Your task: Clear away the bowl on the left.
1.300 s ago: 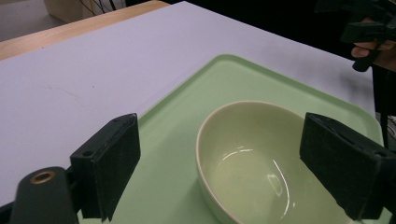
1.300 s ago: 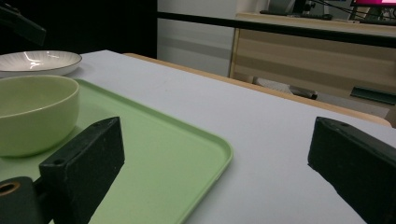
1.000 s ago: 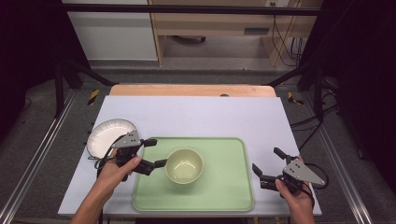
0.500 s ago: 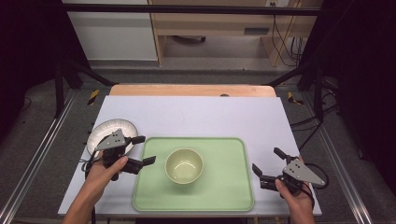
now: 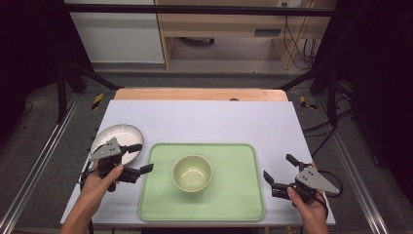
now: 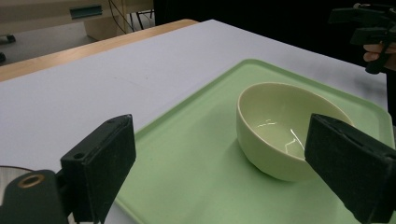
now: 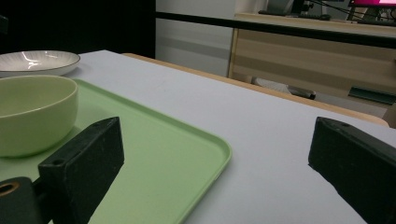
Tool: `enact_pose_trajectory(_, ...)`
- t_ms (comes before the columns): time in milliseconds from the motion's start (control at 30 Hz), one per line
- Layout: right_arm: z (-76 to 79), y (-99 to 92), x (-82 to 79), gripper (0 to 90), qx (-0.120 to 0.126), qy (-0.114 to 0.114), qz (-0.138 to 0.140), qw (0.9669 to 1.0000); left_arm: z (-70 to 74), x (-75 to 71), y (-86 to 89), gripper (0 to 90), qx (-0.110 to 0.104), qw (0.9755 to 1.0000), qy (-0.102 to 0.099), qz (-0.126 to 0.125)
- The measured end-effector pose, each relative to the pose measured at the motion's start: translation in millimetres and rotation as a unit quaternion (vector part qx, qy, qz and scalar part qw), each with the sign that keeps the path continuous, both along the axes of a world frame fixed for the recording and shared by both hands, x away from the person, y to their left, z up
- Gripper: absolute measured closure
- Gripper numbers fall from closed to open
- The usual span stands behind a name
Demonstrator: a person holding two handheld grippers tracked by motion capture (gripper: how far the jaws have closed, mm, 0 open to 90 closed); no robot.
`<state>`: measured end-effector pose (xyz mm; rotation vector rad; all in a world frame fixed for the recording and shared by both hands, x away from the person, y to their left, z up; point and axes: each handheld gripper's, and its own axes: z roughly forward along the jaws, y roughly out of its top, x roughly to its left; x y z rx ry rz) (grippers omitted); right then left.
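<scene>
From above, the pale green bowl [image 5: 192, 172] sits mid green tray [image 5: 243, 204] near the bench's [image 5: 204, 117] front edge, left claw [image 5: 139, 158] released over the tray's left rim by the white plate [image 5: 127, 134], right claw [image 5: 277, 169] released off its right rim; left gripper view has the bowl [image 6: 285, 130] between spread jaws, right gripper view has it [image 7: 35, 112] far left.

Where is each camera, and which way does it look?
High view: sits above the person's side, looking forward and down on the table; both forearms show, with the left hand-held gripper and right hand-held gripper.
Left gripper view: rides the left hand-held gripper, looking between its open jaws across the green tray at the bowl.
Right gripper view: rides the right hand-held gripper, looking between its open jaws over the tray's edge toward the white plate.
All three views share the bowl and the tray.
</scene>
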<state>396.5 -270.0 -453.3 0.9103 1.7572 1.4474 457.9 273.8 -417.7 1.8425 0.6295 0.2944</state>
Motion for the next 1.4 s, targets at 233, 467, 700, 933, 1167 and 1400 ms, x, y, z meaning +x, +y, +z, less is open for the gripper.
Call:
enact_pose_trajectory(233,-0.2,-1.1,0.0,3.6,0.0,0.0,-0.001,1.0,-6.7,-3.4,7.7,8.7,-0.006,0.9999,-0.005,0.012)
enact_pose_trajectory(467,0.0,-1.9,0.2,3.6,0.002,-0.002,-0.002,1.0,-11.4,-6.9,18.5,8.7,-0.016,0.9996,-0.01,0.023)
enact_pose_trajectory(700,0.1,-1.7,0.1,3.6,0.001,-0.002,-0.002,1.0,-14.0,-9.8,28.2,8.7,-0.023,0.9991,-0.011,0.033)
enact_pose_trajectory(933,-0.2,-1.9,0.3,3.6,-0.001,0.0,-0.002,1.0,-14.6,-12.4,38.6,8.7,-0.034,0.9983,-0.018,0.045)
enact_pose_trajectory(1167,-0.5,-2.4,0.4,3.6,0.001,0.0,-0.001,1.0,-21.0,-15.5,50.1,8.7,-0.037,0.9975,-0.011,0.059)
enact_pose_trajectory(1400,-0.7,-2.9,0.7,3.6,0.002,0.001,-0.001,1.0,-20.7,-15.5,53.3,8.7,-0.038,0.997,-0.016,0.065)
